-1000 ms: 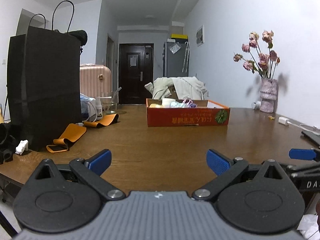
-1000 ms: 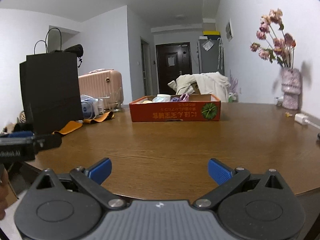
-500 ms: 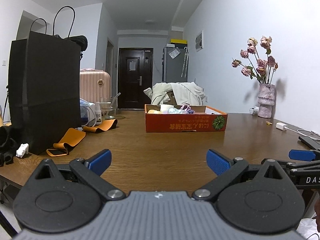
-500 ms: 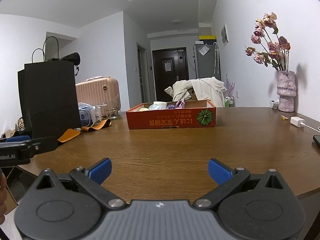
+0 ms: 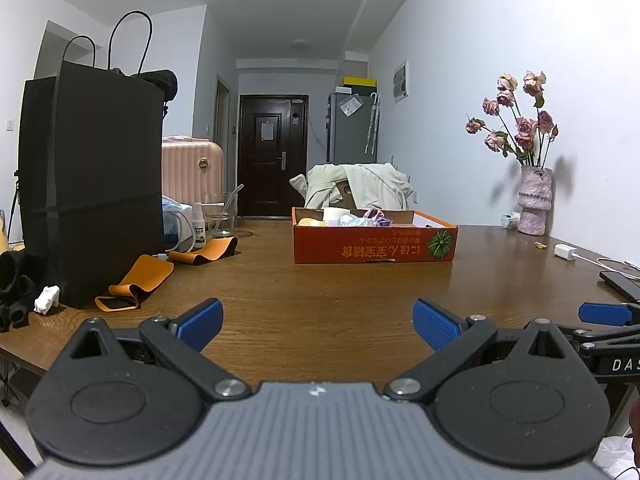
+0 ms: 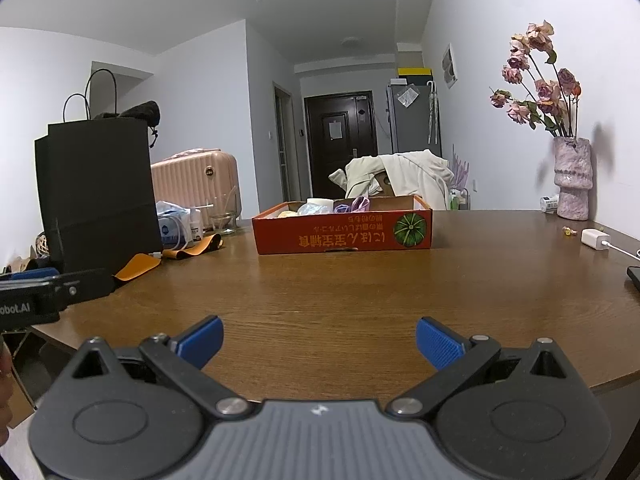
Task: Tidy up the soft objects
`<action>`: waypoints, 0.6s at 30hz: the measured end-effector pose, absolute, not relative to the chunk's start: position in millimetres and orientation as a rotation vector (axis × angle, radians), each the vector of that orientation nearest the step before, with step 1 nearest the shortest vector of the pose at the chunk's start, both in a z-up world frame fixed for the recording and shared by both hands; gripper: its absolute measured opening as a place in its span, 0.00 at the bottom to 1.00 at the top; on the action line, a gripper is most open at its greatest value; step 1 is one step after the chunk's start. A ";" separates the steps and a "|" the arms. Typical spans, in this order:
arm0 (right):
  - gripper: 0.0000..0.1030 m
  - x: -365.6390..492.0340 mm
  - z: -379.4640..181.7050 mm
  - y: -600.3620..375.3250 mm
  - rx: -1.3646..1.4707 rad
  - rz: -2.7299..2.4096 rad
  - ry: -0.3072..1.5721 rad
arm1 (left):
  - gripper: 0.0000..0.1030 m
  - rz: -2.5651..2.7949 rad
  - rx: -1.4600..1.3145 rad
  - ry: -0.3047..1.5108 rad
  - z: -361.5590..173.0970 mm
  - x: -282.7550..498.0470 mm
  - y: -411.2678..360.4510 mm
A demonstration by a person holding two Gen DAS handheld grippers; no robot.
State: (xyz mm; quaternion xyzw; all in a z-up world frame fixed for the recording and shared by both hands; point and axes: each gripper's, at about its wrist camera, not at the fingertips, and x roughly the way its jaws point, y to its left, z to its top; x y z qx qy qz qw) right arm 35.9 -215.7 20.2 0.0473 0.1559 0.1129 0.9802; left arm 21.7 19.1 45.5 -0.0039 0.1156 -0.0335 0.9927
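Both grippers hang above the near edge of a wooden table (image 5: 320,280), each with its blue-padded jaws spread wide and nothing between them. The left gripper (image 5: 318,320) and the right gripper (image 6: 320,338) point toward the far end of the room.

Mid-table, well beyond both, sits a shallow orange box (image 5: 374,242) with a green pumpkin printed on its front. Soft objects (image 6: 320,207) fill its left half: something yellow at the left, a white roll, a pale blue crumpled piece and a purple one; what each is exactly cannot be told at this distance. The right half of the box looks bare.

To the left stands a tall black bag (image 5: 92,184) with cord handles, dark fabric bulging from its top. An orange band (image 5: 138,280) lies on the table at its foot. Just past it sit a small bottle (image 5: 199,227) and a glass jar (image 5: 221,216) holding a straw. At the far right, a pink vase (image 6: 571,178) holds dried roses, and a white charger (image 6: 595,239) lies nearer.
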 end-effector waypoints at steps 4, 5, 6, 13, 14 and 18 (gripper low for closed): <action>1.00 36.1 20.1 -216.3 0.096 0.226 0.315 | 1.00 -0.070 -0.007 0.232 45.9 21.7 19.0; 1.00 35.9 20.0 -216.6 0.096 0.226 0.313 | 1.00 -0.069 -0.008 0.231 45.9 21.6 19.0; 1.00 35.7 19.8 -216.4 0.097 0.225 0.313 | 1.00 -0.068 -0.009 0.232 45.7 21.9 19.1; 1.00 34.6 19.9 -215.8 0.100 0.224 0.313 | 1.00 -0.070 -0.006 0.230 46.5 21.7 18.3; 1.00 34.7 19.8 -215.9 0.099 0.225 0.314 | 1.00 -0.070 -0.006 0.230 46.6 21.6 18.4; 1.00 35.9 18.7 -215.6 0.102 0.224 0.316 | 1.00 -0.069 -0.006 0.231 46.6 21.7 18.0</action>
